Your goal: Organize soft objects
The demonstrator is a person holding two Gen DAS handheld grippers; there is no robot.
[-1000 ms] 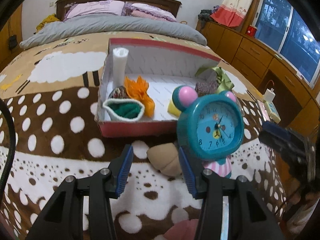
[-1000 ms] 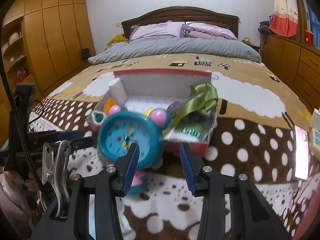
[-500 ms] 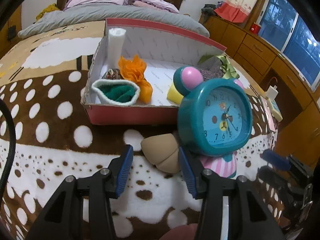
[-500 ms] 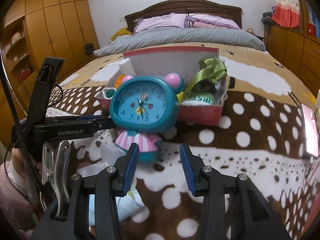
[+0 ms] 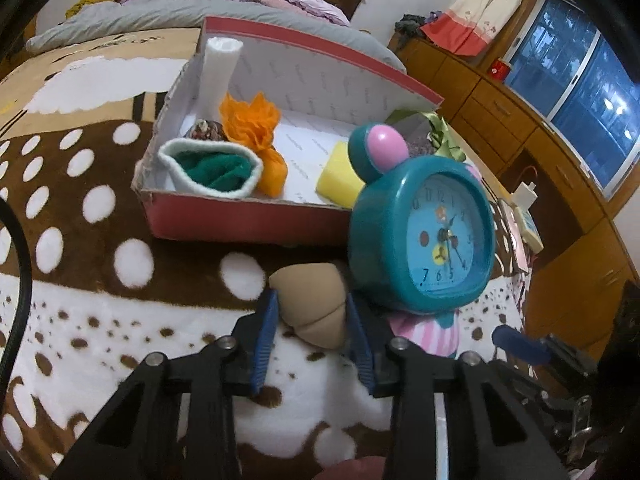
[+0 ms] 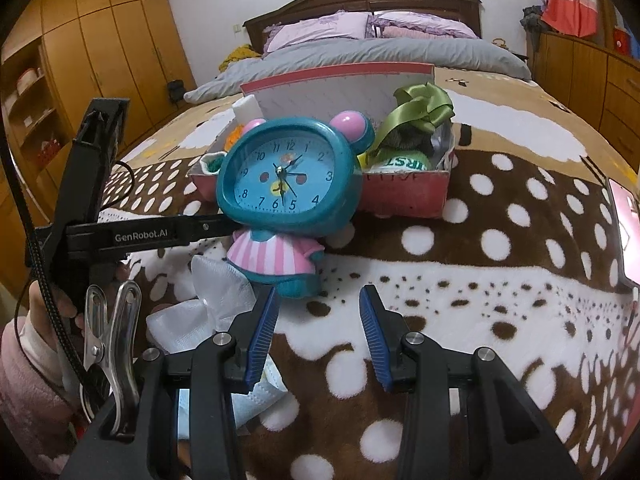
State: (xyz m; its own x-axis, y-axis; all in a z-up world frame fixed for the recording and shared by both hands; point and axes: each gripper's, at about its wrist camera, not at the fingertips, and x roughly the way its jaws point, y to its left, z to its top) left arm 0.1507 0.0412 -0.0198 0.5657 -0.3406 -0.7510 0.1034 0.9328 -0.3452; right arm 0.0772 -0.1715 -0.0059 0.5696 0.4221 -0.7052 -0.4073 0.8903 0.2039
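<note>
Although several soft things already lie in the red box (image 5: 248,220), the sorting is not finished. On the box's left side stand a white foam roll (image 5: 218,68), an orange fabric flower (image 5: 252,128), a green cloth in a pale pouch (image 5: 212,170) and a small dark patterned bundle (image 5: 206,131); a yellow sponge (image 5: 340,180) lies toward the middle, and a green ribbon bow (image 6: 420,106) with a wrapped bundle fills the right end. That much of the job looks done.

Still outside, on the spotted blanket (image 5: 80,208) of the bed, a tan soft piece (image 5: 314,304) rests just near of the box's front wall and just left of the teal alarm clock (image 5: 424,232). The left hand-held gripper (image 5: 312,336) has its blue pads on either side of this piece, at a middling width; the pads seem to touch or nearly touch it, and I cannot tell whether they are pressing it yet. I judge this to be the step in hand: gripping the tan piece so it can go into the box.

The right hand-held gripper (image 6: 318,330) hangs wide and empty over the blanket, near of the clock. Just to its left lies a white mesh bow (image 6: 212,300) with a pale blue cloth (image 6: 256,396) beneath, both apparently soft and not yet put away. The clock is hard and probably stays out.
</note>
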